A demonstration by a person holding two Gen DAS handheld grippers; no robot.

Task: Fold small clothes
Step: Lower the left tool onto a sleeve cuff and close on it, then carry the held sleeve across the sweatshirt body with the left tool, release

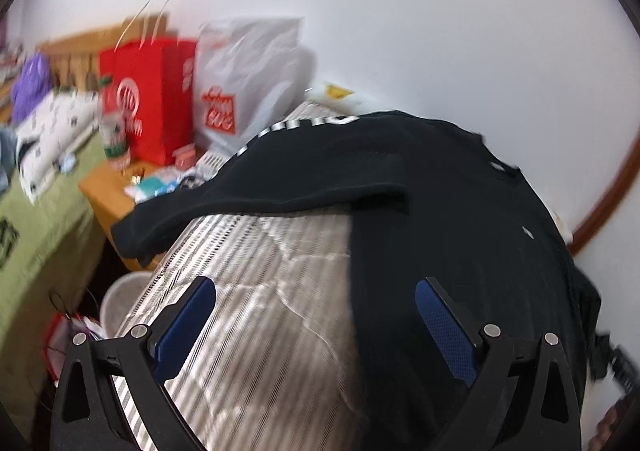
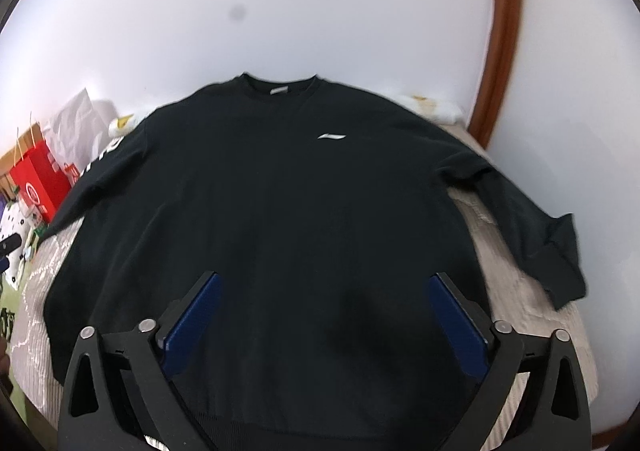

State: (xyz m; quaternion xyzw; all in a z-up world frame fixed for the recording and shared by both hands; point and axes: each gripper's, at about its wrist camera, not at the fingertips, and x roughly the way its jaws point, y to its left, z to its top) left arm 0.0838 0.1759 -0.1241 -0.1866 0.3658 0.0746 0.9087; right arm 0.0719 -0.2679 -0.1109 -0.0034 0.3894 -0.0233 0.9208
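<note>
Bed (image 2: pixel 520 315) with a grey-white striped quilted cover, set against a white wall. Black sweatshirt (image 2: pixel 272 211) lies flat on it, front up, collar toward the wall, both sleeves spread out; the left view shows one sleeve (image 1: pixel 256 191) hanging past the bed edge. A white and yellow item (image 2: pixel 432 107) sits on the bed by the wall, just beyond the sweatshirt's shoulder, too blurred to identify.

Soft, even daylight is filling both views, washing the white wall (image 2: pixel 320 11) bright. Motion blur is smearing the left wrist view, especially the red bag (image 1: pixel 154 99). Fisheye distortion is bending the edges inside dark corners. The black sweatshirt (image 2: pixel 280 191) is swallowing detail, showing barely any shadow.
</note>
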